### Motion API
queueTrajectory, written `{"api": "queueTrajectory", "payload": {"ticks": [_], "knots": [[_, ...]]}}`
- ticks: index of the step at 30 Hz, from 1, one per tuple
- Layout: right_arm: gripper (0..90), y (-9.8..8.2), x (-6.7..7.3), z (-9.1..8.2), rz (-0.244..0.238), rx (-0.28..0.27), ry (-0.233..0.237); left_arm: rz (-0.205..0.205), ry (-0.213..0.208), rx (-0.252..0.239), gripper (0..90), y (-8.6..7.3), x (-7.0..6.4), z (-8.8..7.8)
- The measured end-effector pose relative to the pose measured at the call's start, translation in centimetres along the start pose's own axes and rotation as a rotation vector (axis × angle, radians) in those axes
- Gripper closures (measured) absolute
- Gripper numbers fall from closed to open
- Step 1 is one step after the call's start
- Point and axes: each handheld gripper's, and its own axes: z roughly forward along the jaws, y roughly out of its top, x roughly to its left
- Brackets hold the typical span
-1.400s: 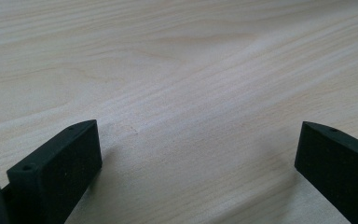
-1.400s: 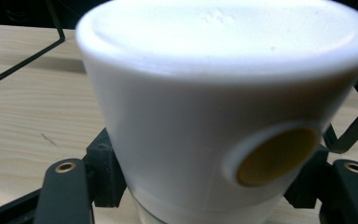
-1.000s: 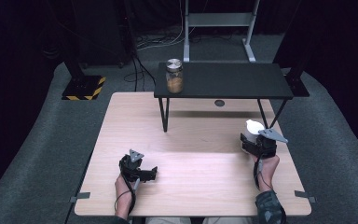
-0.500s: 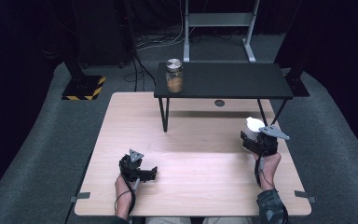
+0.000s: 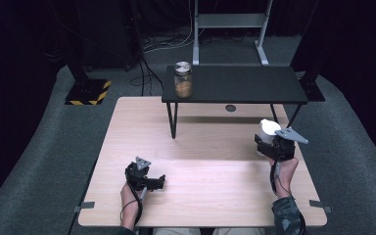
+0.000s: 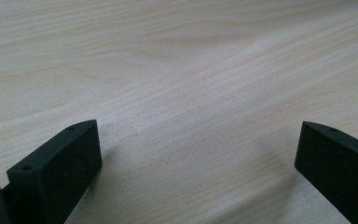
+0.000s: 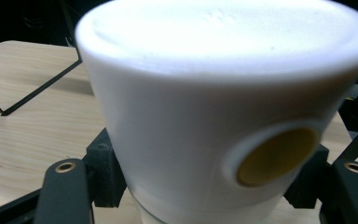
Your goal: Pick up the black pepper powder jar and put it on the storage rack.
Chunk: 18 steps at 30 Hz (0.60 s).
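Pale wood table (image 5: 200,196), black shelf (image 5: 245,83), white cup (image 7: 223,107) (a yellow-brown round spot), amber-filled jar (image 5: 183,80).

High view: looking forward and down from above the person's side, taking in the whole table (image 5: 210,196) from afar
Left gripper view: facing down along its jaws, riding very near the table (image 6: 191,70)
Right gripper view: pressing close behind a cup (image 7: 223,112), facing across the table (image 7: 23,126)
Shared: all three are showing the table
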Motion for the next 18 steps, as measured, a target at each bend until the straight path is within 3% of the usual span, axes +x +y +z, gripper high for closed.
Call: {"api": "queueTrajectory", "payload": {"ticks": [16, 18], "knots": [[30.0, 1.2, 0.1, -0.5, -0.013, -0.014, 0.004, -0.003, -0.003, -0.002, 0.0, 0.0, 0.1, 0.0], [30.0, 2.2, 0.0, -0.8, -0.024, -0.021, 0.011, -0.004, -0.004, -0.002, 0.0, 0.0, 0.1, 0.0]]}}
